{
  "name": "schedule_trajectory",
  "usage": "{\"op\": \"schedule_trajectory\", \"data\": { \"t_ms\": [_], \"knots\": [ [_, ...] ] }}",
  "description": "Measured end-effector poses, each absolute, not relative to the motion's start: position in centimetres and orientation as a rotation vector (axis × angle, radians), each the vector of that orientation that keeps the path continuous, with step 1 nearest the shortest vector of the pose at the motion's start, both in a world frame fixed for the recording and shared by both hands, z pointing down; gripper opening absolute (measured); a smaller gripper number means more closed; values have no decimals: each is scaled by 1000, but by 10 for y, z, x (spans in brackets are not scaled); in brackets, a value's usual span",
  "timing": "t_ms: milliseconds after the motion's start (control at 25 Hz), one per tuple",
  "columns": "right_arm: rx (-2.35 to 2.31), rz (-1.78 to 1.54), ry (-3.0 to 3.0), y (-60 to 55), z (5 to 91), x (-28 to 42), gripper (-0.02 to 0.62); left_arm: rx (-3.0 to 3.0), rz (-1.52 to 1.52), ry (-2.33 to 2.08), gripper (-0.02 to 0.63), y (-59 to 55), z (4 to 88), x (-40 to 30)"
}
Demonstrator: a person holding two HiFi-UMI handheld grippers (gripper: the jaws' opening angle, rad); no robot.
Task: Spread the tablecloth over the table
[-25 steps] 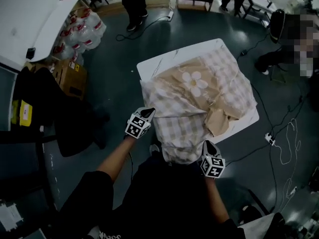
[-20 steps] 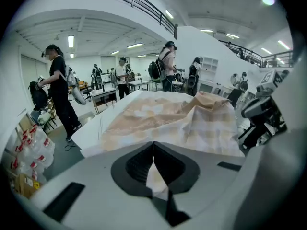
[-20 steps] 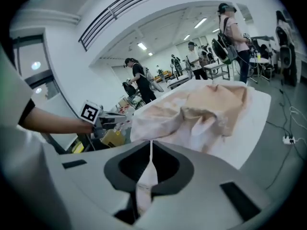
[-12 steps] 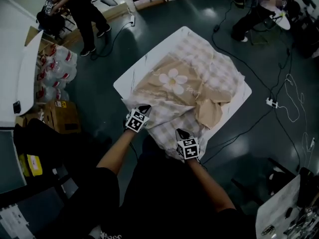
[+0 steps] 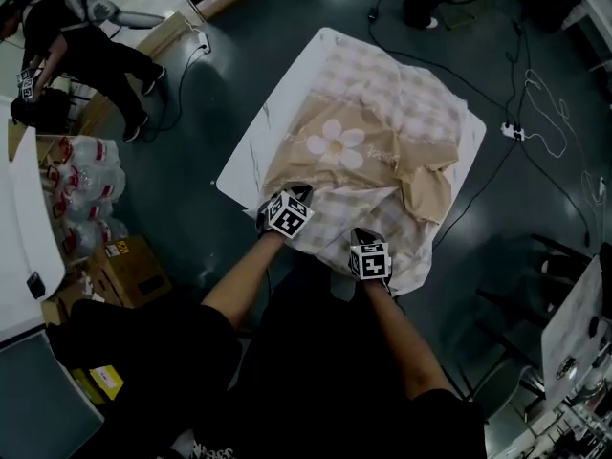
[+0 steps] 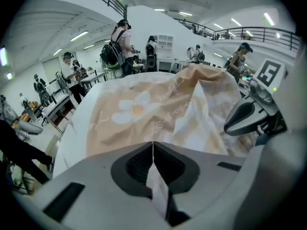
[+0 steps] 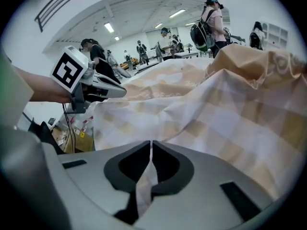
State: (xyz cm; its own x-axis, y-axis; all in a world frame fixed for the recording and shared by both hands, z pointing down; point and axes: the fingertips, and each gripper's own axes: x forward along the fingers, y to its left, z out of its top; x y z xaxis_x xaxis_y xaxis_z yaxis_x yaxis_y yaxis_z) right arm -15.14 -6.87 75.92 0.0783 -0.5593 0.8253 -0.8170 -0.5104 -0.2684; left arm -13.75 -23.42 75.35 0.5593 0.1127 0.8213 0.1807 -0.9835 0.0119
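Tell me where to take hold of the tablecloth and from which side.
Grip the near hem of the tablecloth, coming from the person's side of the table: that edge droops free there, while the middle lies bunched and folded over. The left gripper and right gripper are shut on that hem, side by side.

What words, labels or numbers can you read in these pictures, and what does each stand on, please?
Nothing can be read as text.
Tablecloth: cursive print, too blurred to read.
Cardboard box: yellow label, too small to read.
Bottle packs: red labels, too small to read.
Marker cubes: square patterns only, no words.
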Motion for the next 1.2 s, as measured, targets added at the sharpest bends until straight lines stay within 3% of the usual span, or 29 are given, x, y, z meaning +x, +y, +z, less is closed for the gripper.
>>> {"op": "schedule_trajectory", "data": {
  "t_ms": [240,520,880,1040,1200],
  "knots": [
    [2076,1540,-1256,-72,794,-158,29,-2606,-1794,-355,20,-267,804,-155],
    [2068,1573,-1247,-76,799,-167,28,-2607,-1680,-111,18,-345,798,-139],
    [1977,1617,-1487,-163,791,-190,29,-2508,-1687,21,18,-465,803,-108],
    [2049,1350,-1572,-166,748,-176,29,-2682,-1612,-37,18,-442,769,-104],
    [2081,1386,-1402,-108,748,-163,29,-2819,-1522,-239,18,-361,753,-139]
  ]
}}
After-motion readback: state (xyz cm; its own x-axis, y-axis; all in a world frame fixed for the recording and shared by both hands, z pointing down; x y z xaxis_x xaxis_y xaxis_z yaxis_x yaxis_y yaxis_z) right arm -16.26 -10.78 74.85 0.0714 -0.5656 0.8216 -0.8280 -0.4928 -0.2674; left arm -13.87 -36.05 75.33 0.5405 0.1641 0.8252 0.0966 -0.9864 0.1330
